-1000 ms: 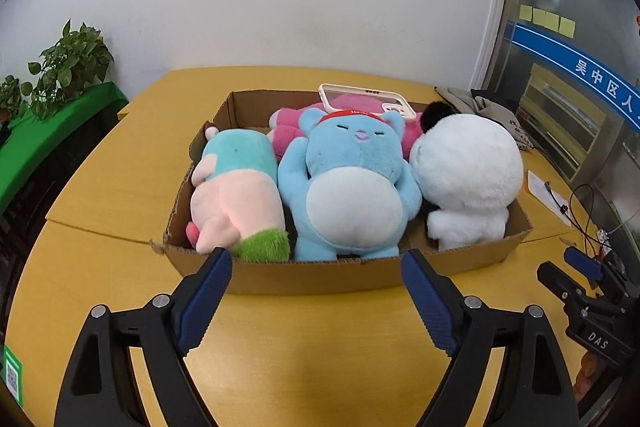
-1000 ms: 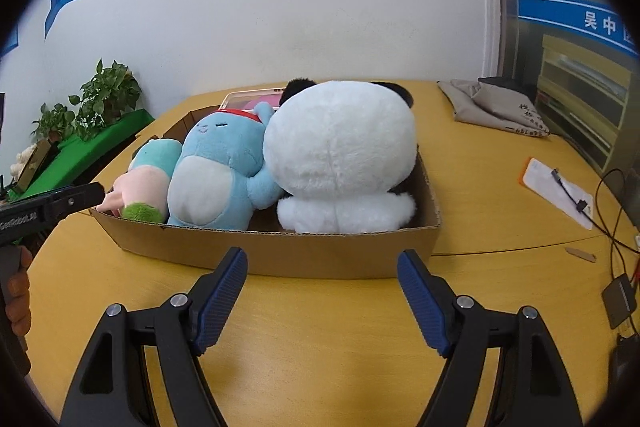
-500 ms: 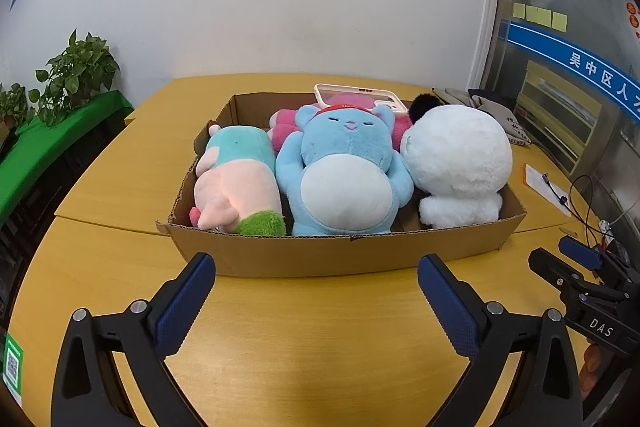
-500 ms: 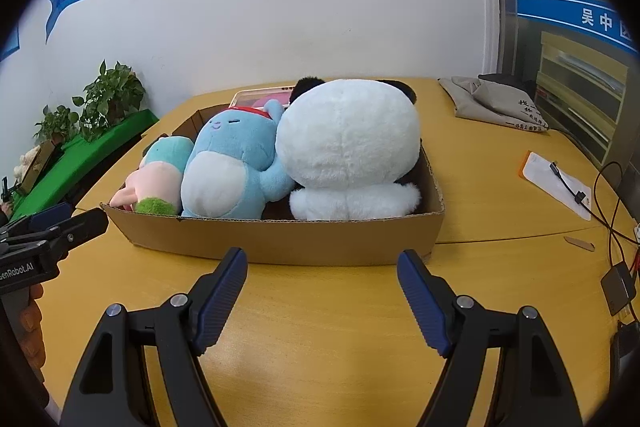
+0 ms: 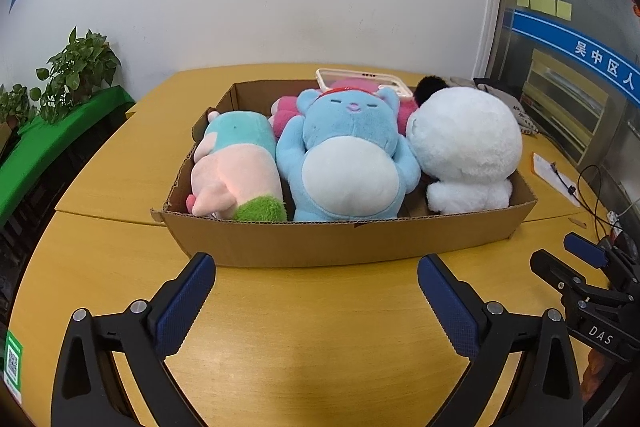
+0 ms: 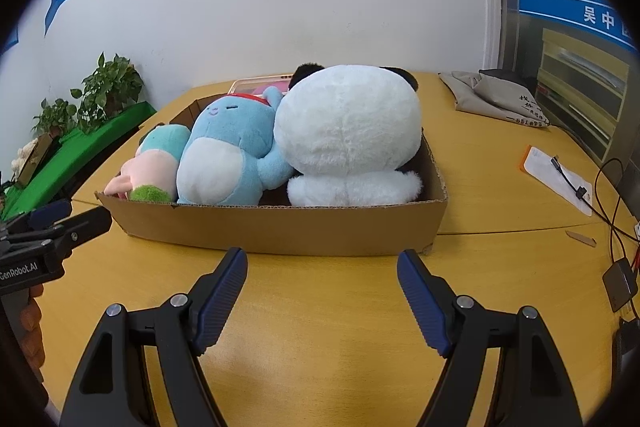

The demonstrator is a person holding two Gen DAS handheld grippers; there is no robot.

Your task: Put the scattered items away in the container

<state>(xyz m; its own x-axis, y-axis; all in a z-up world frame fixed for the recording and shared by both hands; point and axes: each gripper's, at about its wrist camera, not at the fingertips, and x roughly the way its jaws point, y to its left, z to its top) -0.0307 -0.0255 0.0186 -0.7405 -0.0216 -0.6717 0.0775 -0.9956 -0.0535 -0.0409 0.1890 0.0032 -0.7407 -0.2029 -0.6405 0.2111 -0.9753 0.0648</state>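
Since the blue round-bellied plush bear [image 5: 347, 155], white fluffy panda plush [image 5: 464, 151] and pink-teal plush [image 5: 236, 163] all lie in the shallow brown cardboard box [image 5: 340, 241], tidying looks done. Left gripper [image 5: 316, 301] and right gripper [image 6: 322, 293] both gape empty above the bare yellow wooden table [image 5: 320, 367]; no stray toys visible.

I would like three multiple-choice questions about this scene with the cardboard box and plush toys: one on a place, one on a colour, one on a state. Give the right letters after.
1. Where is the white plush in the cardboard box, seen from the left wrist view?
A. left end
B. middle
C. right end

2. What colour is the middle plush?
A. blue
B. yellow
C. black

3. How is the left gripper?
A. shut on a toy
B. open, holding nothing
C. shut on the box wall

Answers: 1 C, it sits at the right wall. 2 A, blue body with a white belly. 3 B, only bare table lies between its pads.
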